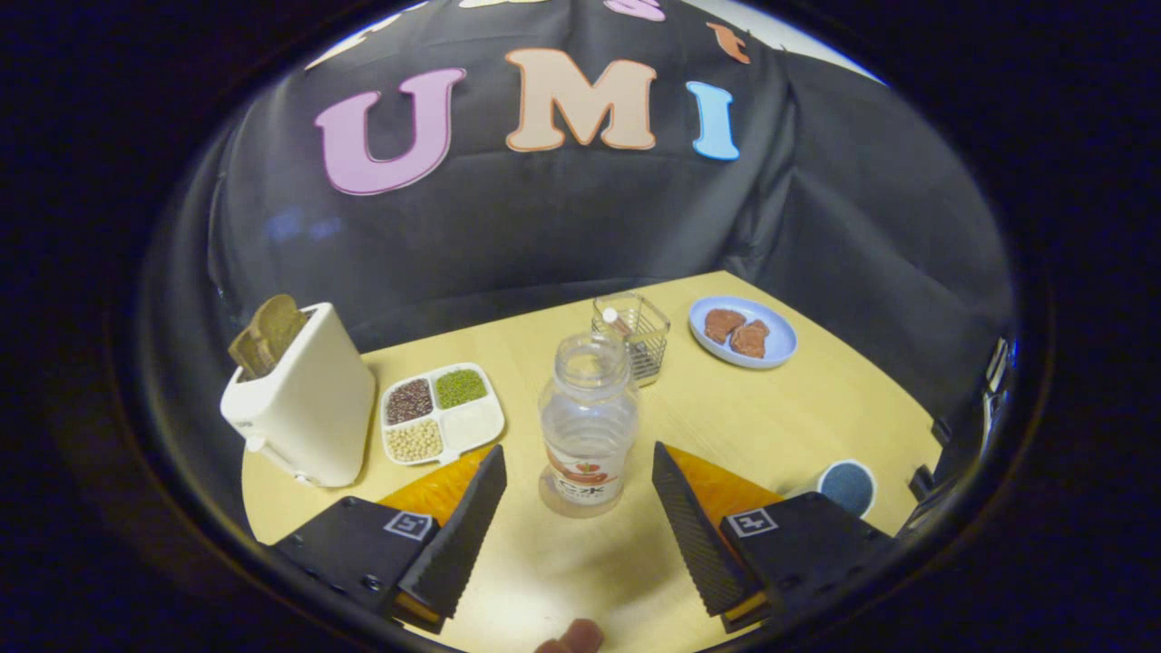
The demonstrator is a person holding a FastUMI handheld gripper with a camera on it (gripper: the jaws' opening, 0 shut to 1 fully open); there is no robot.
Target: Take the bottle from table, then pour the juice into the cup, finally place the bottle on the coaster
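A clear plastic bottle (588, 426) with no cap stands upright on the wooden table (780, 417). It is between and just ahead of my fingertips. My gripper (579, 464) is open, and neither finger touches the bottle. Behind the bottle stands a clear square cup (632, 334). A round dark blue coaster (847, 486) with a white rim lies beside my right finger.
A white toaster (304, 399) with a slice of bread in it stands at the left. Next to it lies a divided tray (443, 414) of beans and grains. A blue plate (742, 332) with food sits at the back right. A fingertip (573, 637) shows near me.
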